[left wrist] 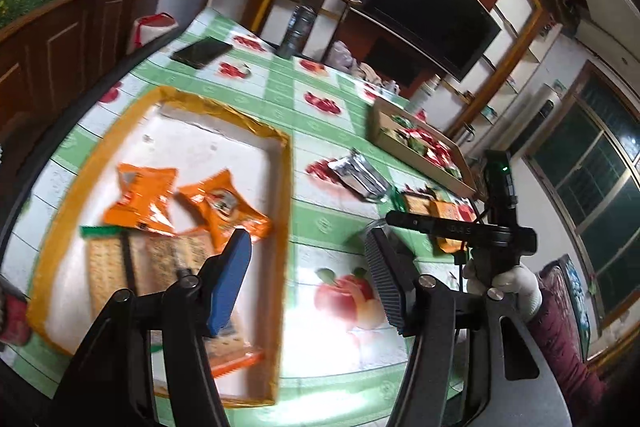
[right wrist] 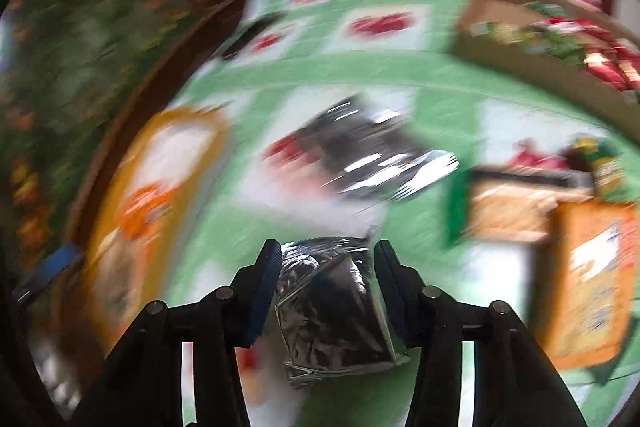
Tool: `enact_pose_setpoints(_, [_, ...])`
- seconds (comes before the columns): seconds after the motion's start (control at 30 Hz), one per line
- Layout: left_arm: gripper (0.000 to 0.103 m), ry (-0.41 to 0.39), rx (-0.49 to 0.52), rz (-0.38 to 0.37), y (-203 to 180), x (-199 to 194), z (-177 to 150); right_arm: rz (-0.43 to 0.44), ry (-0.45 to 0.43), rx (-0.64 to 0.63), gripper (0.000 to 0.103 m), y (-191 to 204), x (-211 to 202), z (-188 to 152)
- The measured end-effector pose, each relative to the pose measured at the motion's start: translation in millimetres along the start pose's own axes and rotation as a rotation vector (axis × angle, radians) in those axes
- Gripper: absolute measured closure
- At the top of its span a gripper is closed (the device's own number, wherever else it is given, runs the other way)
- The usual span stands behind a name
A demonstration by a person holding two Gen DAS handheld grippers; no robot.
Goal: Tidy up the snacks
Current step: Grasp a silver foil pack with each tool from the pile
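Observation:
A shallow yellow-rimmed tray (left wrist: 286,187) lies on the table and holds two orange snack packs (left wrist: 144,199) and cracker packs (left wrist: 160,267). My left gripper (left wrist: 308,251) is open and empty above the tray's right rim. My right gripper (right wrist: 326,259) is shut on a silver foil snack pack (right wrist: 332,311), held above the table; it also shows in the left wrist view (left wrist: 460,227). Another silver pack (left wrist: 360,175) lies mid-table, also in the blurred right wrist view (right wrist: 372,151). Cracker and orange packs (right wrist: 592,283) lie to the right.
A cardboard box (left wrist: 384,135) of red and green snacks sits at the far right. A dark phone (left wrist: 202,53) and a bottle (left wrist: 296,31) stand at the table's far side. A green-checked fruit tablecloth (left wrist: 320,223) covers the table.

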State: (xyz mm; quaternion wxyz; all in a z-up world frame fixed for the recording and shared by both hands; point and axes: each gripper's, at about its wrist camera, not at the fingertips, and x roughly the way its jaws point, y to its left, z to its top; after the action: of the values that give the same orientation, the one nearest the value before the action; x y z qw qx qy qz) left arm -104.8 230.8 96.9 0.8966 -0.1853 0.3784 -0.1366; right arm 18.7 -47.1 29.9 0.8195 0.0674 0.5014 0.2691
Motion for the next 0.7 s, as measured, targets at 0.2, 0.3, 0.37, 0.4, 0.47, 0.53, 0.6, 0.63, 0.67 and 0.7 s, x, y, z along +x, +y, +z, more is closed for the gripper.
enact_pose_setpoints(0.2, [0.045, 0.041, 0.025, -0.038, -18.4, 9.7, -13.1, -0.171, -0.159, -0.016, 0.028, -2.0, -10.7, 22.6])
enact_pose_setpoints(0.3, [0.045, 0.070, 0.050, -0.050, -27.0, 12.8, -20.3, -0.255, -0.152, -0.099, 0.027, 5.5, 15.0, 46.1])
enact_pose_setpoints(0.37, [0.045, 0.092, 0.058, -0.061, -31.2, 15.9, -24.6, -0.311, -0.115, -0.140, 0.027, 5.2, 39.4, 63.6])
enact_pose_setpoints(0.4, [0.045, 0.101, 0.064, -0.066, -33.2, 17.4, -26.6, -0.316, -0.104, -0.148, 0.027, 5.6, 47.7, 66.8])
enact_pose_setpoints(0.47, [0.045, 0.121, 0.079, -0.070, -36.7, 20.6, -30.9, -0.312, -0.071, -0.165, 0.026, 5.7, 60.8, 69.3])
enact_pose_setpoints(0.53, [0.045, 0.133, 0.085, -0.071, -39.1, 24.7, -32.9, -0.288, -0.051, -0.154, 0.021, 4.7, 70.5, 74.6])
enact_pose_setpoints(0.6, [0.045, 0.144, 0.083, -0.075, -41.9, 29.0, -34.5, -0.289, -0.029, -0.130, 0.022, 1.0, 76.8, 75.0])
enact_pose_setpoints(0.63, [0.045, 0.148, 0.083, -0.078, -43.2, 30.8, -35.4, -0.290, -0.023, -0.120, 0.030, 0.2, 77.9, 71.9])
enact_pose_setpoints(0.67, [0.045, 0.154, 0.087, -0.080, -45.1, 32.8, -36.6, -0.320, -0.034, -0.134, 0.036, 3.2, 75.2, 66.5])
enact_pose_setpoints(0.7, [0.045, 0.159, 0.091, -0.080, -47.6, 35.0, -37.9, -0.356, -0.034, -0.151, 0.043, 6.1, 74.2, 62.7])
